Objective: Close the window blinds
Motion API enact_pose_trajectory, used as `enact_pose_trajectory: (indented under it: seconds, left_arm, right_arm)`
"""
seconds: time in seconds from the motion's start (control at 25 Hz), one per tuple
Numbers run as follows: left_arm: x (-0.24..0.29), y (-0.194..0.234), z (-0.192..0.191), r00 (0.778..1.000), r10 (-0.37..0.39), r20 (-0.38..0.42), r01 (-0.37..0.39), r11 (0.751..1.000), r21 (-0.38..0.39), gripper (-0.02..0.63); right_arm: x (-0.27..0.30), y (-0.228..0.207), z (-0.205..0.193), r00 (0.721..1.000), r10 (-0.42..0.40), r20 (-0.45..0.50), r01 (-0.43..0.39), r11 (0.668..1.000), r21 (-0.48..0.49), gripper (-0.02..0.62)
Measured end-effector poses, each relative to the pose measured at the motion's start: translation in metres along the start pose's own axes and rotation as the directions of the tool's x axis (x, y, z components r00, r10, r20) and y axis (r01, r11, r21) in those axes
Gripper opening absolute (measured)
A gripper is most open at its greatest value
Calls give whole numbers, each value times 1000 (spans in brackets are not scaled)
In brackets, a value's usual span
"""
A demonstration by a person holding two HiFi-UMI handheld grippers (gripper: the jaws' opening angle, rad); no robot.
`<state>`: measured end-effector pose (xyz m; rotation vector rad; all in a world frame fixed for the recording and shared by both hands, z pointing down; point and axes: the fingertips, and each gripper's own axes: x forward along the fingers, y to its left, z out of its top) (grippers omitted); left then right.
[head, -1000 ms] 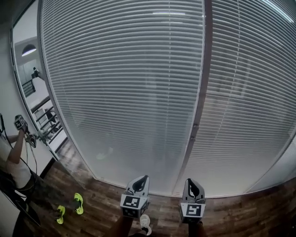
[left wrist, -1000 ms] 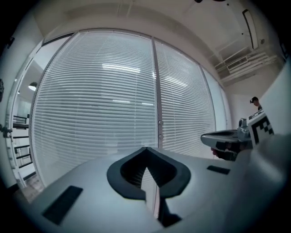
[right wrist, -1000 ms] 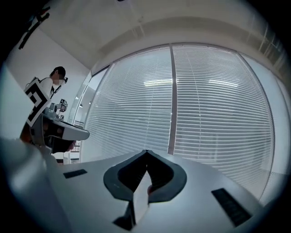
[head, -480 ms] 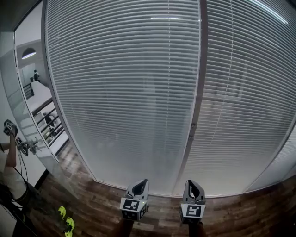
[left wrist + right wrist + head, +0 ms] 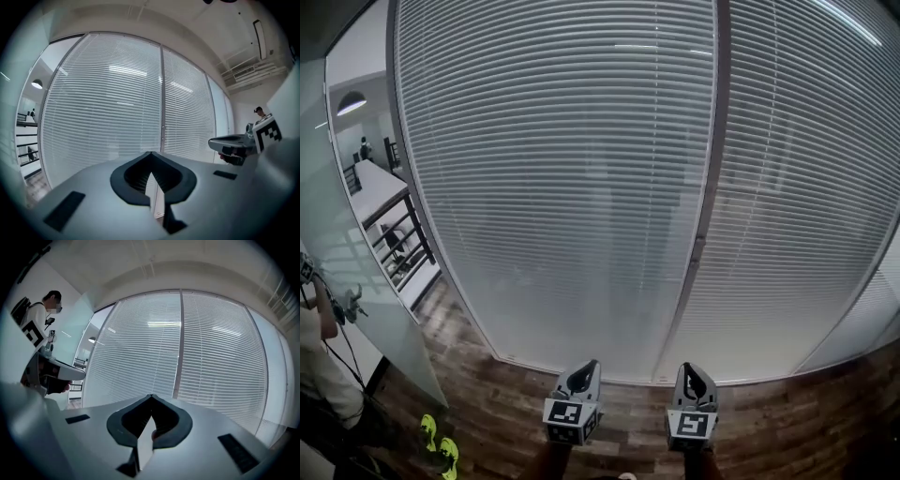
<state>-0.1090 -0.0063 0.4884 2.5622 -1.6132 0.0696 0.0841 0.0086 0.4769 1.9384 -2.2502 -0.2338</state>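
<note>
My left tongs (image 5: 590, 365) and right tongs (image 5: 690, 368) are both pressed together with nothing between them. I hold them low and near my body, aimed about level at the window blinds (image 5: 562, 187). The blinds hang on the far side, well apart from the tips. They cover two panes, one left and one right of an upright post (image 5: 711, 169), and they reach down to just above the wooden floor (image 5: 497, 394).

The slats lie close, yet I can faintly make out shapes behind them, so they may not be turned fully flat. As I judge it, that fits two stages: I may be facing blinds whose slats want turning tighter, or blinds that already hang as the task asks. I can't settle which.

Either way, doing this well means carrying both tongs steady and keeping the tips clear of the slats, which I expect would bend easily. It also means looking along the whole width for gaps. No cord or wand shows in any view. There is a small fitting (image 5: 699, 246) on the post, but I can't tell what it is.

Each slat's long axis runs left to right, level across its pane, and the slats stack from top to bottom. The broad face of the blinds points near, toward me
</note>
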Motion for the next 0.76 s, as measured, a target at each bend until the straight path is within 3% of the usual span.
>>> enact_pose_trajectory:
  seconds: [0.48, 0.76]
  left_arm:
    - [-47, 4, 33, 1000, -22, 4, 22, 1000, 11, 0]
    - [-118, 2, 41, 1000, 3, 21, -4, 1000, 19, 0]
  right_arm:
    - [-36, 27, 42, 1000, -22, 15, 22, 1000, -5, 3]
    - [-93, 60, 62, 999, -7, 49, 7, 1000, 7, 3]
